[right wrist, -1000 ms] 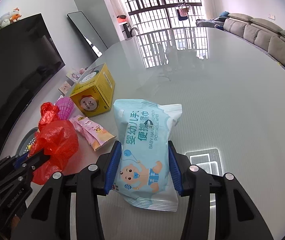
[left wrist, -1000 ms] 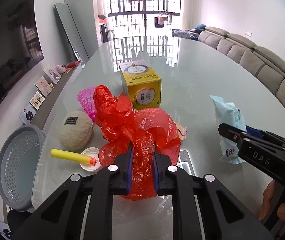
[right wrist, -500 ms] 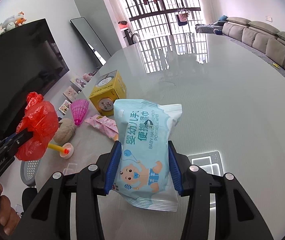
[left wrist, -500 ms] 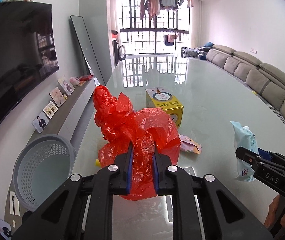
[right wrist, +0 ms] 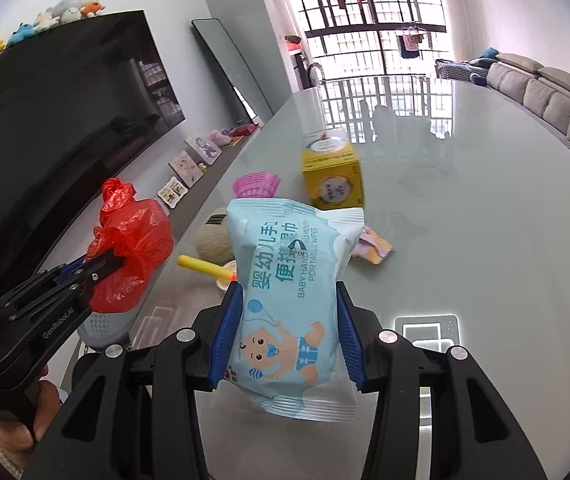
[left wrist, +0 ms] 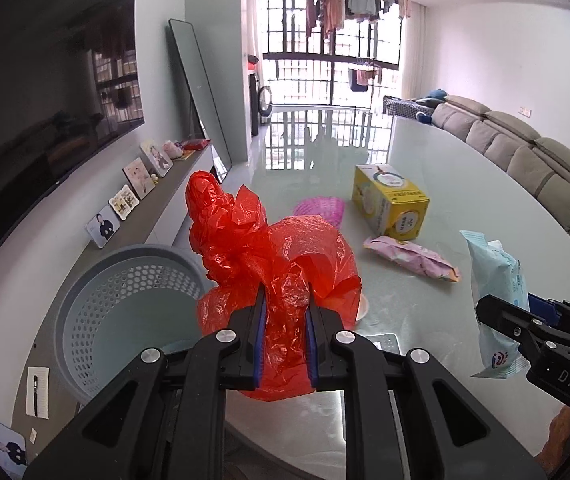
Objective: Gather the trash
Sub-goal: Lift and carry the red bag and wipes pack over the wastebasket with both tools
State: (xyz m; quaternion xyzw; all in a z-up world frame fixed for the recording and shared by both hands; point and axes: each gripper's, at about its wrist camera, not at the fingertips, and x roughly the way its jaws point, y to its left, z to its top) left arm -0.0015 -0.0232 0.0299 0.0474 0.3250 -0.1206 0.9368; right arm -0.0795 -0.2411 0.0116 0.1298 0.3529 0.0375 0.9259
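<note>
Left gripper clamped tight on a crumpled red plastic bag, held off the glossy grey table. Grey perforated basket on the floor at 9 o'clock. Right gripper pinching a pale blue wipes pack (jaws part-closed on its sides). Beyond at 12: pink wrapper, yellow box. Farther off, sofa and barred window.

Red bag; pale blue wipes pack printed with a cartoon baby; yellow box; pink wrapper; pink shuttlecock; grey perforated basket; black claws with blue pads; glossy grey-white bench.
</note>
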